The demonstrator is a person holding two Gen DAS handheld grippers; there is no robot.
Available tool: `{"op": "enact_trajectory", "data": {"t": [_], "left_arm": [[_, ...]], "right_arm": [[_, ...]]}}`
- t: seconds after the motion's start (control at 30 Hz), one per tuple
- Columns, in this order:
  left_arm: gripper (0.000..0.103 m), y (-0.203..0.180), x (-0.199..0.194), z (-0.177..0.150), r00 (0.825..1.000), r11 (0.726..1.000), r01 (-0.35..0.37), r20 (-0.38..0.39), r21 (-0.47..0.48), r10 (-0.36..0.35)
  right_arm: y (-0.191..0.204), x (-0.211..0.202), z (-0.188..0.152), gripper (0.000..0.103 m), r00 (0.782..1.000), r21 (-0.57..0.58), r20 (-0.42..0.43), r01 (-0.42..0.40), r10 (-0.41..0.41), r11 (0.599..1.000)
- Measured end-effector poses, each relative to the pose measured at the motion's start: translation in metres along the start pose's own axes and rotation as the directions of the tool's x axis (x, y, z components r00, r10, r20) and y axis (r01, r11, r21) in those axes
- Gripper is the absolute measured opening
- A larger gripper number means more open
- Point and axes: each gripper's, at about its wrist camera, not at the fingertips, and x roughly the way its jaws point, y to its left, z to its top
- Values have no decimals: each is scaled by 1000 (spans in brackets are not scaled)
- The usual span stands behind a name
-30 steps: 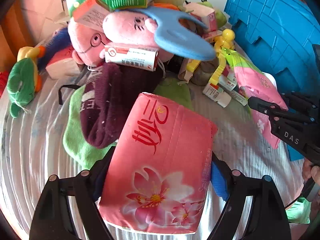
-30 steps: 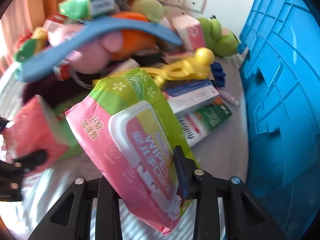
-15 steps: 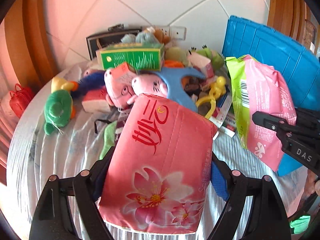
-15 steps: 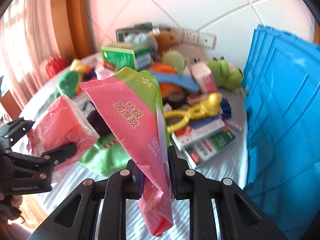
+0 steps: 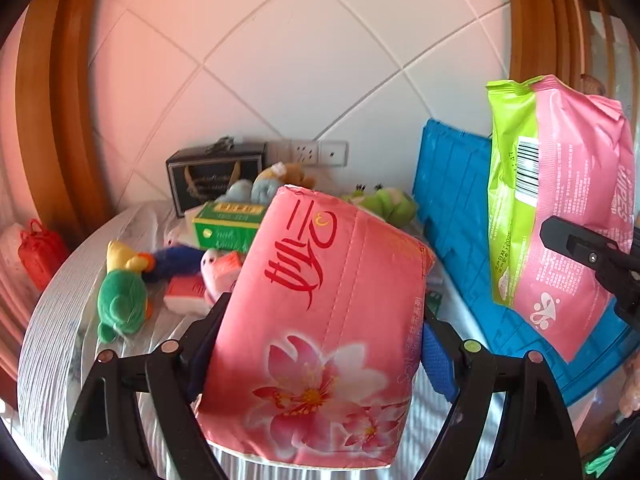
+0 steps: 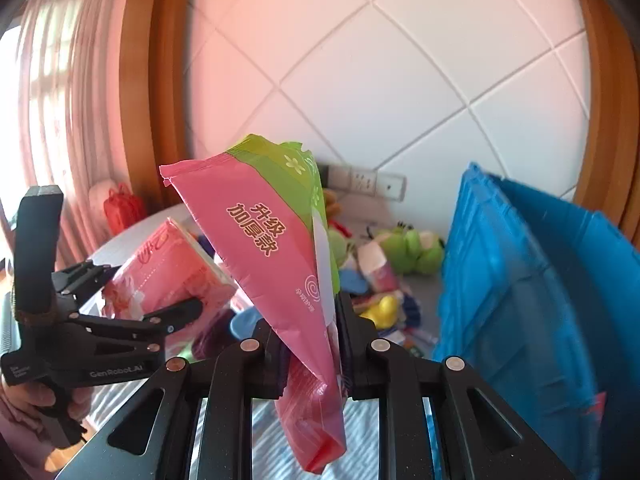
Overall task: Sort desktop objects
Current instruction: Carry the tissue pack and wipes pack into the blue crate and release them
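Left wrist view showed the left gripper (image 5: 320, 344) clenched on a pink tissue pack (image 5: 320, 328), lifted above the desk (image 5: 56, 320); the right gripper (image 6: 310, 344) pinched a wipes packet (image 6: 280, 248) beside the blue crate (image 6: 520, 280).

A home is indicated by plush toys (image 5: 122, 300) heaped on a cloth-covered bench (image 5: 52, 320), curtains (image 6: 60, 120), and a tiled wall (image 5: 300, 60).

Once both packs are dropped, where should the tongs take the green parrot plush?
Grip the green parrot plush across its round green body, coming from above. It lies flat on the white cloth, apart from the pile, with bare cloth on its left side; its soft body should squash between the tongs.
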Motion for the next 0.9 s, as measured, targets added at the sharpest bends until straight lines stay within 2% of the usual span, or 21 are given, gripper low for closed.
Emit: {"op": "enact_trajectory", "data": {"t": [0.23, 0.43, 0.7, 0.9], "left_arm": [[83, -39, -13, 33, 995, 997, 72, 74, 36, -74], [83, -93, -23, 66, 979, 984, 148, 128, 96, -159], [84, -183, -27, 95, 952, 950, 244, 140, 193, -273], [84, -245, -25, 110, 939, 927, 299, 105, 225, -329]], "right_arm": [[-24, -54, 20, 20, 990, 45, 135, 34, -39, 998], [-67, -96, 27, 20, 965, 105, 211, 133, -153, 986], [-148, -128, 17, 20, 909, 209, 200, 324, -365, 923], [-204, -139, 3, 20, 873, 236, 151, 424, -464, 874]]}}
